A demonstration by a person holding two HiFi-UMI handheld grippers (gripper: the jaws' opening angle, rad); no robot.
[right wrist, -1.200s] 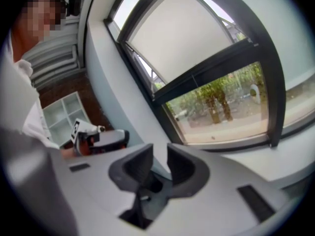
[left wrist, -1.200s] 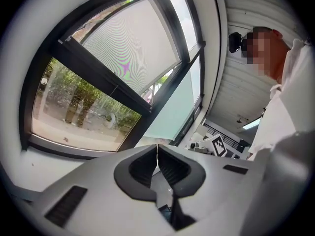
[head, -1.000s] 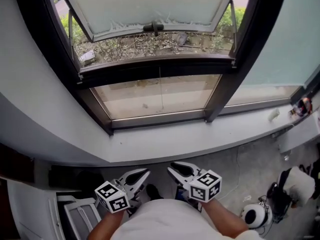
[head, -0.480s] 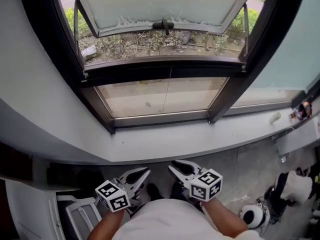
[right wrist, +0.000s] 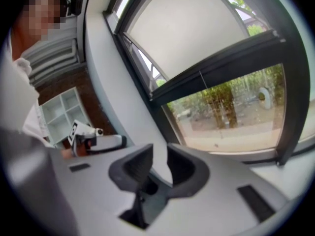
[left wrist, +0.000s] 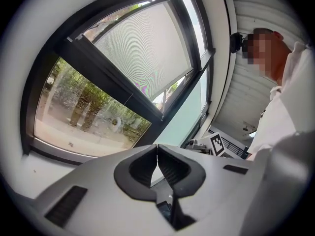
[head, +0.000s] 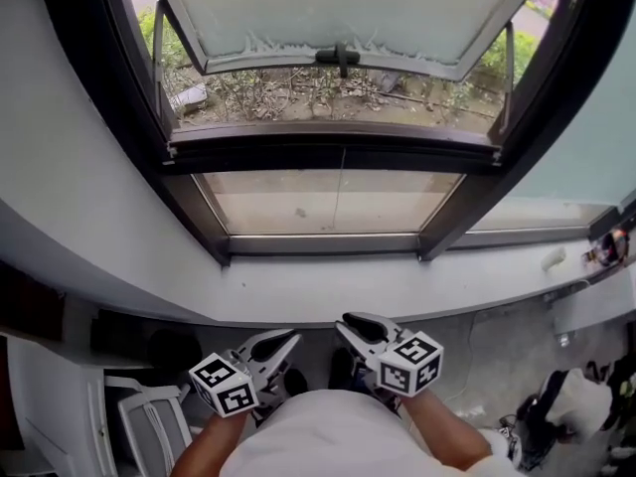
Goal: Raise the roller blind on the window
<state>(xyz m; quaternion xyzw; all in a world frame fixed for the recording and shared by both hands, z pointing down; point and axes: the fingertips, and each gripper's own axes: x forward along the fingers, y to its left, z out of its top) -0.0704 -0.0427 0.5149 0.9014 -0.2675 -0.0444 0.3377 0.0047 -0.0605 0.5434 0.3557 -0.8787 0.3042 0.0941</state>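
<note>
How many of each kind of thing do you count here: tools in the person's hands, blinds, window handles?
Hand-held grippers: 2, the left hand-held gripper and the right hand-held gripper
Roller blind: 1
Window handle: 1
Total: 4

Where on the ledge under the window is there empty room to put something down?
The window sill is bare along its whole middle, from the dark window frame down to its front edge. Its right end is busier: a small white object and some clutter by the corner. The floor at lower right is crowded with dark and white things.
</note>
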